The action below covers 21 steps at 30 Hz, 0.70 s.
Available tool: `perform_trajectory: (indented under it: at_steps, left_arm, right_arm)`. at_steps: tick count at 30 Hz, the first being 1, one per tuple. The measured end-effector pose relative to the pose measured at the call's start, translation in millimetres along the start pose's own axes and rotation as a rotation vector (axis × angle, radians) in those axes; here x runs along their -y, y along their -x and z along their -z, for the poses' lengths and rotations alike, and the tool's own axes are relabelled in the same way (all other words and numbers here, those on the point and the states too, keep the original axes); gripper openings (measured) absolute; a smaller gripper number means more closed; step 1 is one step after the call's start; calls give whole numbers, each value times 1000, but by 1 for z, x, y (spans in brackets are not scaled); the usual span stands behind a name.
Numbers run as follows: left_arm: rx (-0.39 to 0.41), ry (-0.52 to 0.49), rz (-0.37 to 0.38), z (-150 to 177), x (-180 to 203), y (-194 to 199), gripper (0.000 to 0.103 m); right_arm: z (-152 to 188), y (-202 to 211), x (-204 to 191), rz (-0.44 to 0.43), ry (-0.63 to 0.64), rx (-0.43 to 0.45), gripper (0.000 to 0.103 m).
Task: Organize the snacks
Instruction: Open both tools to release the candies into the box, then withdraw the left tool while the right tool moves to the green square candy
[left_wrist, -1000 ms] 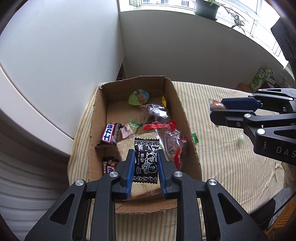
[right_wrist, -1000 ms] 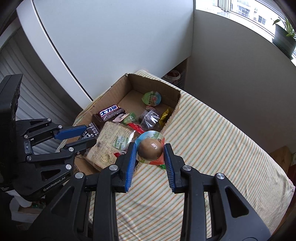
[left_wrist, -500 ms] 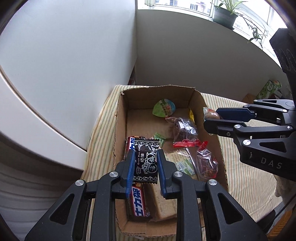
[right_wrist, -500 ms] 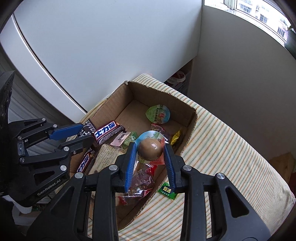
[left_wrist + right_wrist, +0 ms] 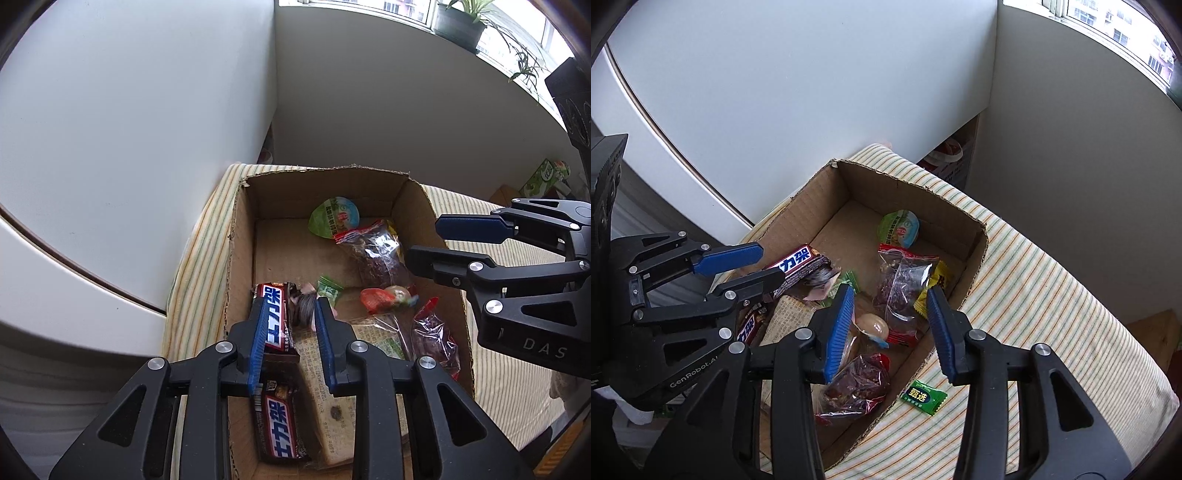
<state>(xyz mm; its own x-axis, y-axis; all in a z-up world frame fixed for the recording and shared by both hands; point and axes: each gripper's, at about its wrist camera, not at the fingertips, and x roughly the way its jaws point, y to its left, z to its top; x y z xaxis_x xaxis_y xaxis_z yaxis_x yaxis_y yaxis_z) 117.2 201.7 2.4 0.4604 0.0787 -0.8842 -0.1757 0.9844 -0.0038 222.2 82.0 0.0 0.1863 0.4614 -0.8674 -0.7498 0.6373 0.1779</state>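
1. Left wrist view: the left tool (image 5: 290, 332) hangs low over the near end of the cardboard box (image 5: 242, 258), its blades parted and gripping nothing. A blurred dark packet (image 5: 304, 308) lies just past the fingertips; whether it rests on the pile I cannot tell. Below it lie two chocolate bars (image 5: 275, 321) along the left wall, beside a flat biscuit pack (image 5: 325, 365). A green-lidded jelly cup (image 5: 334, 220) leans at the far wall, with a clear bag of dark fruit (image 5: 373, 251) next to it.

2. Same view: the right tool (image 5: 424, 240) reaches over the box's right wall, also parted and empty, with an egg snack (image 5: 386, 297) in the box below it.

3. Right wrist view: the right tool (image 5: 890, 306) stands wide. The egg snack (image 5: 873, 326) lies on the heap between its blades, touching neither.

4. Same view: a small green candy (image 5: 923, 396) sits on the striped cloth (image 5: 1052, 295) of the worktop, just outside the box wall.

5. Judgement: sorting looks nearly finished. Most snacks are boxed, and the green candy is the one visible leftover.
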Motion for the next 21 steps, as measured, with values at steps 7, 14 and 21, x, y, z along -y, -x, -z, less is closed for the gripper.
perform_trajectory:
  at_steps: [7, 14, 21]
  left_arm:
    - [6, -6, -1, 6, 6, 11, 24]
    - [53, -51, -25, 28, 22, 33, 24]
    - [95, -72, 13, 66, 33, 61, 24]
  right_arm:
    - [10, 22, 7, -4, -8, 24, 43]
    - [32, 45, 31, -4, -49, 44, 43]
    - [66, 32, 67, -36, -131, 0, 43]
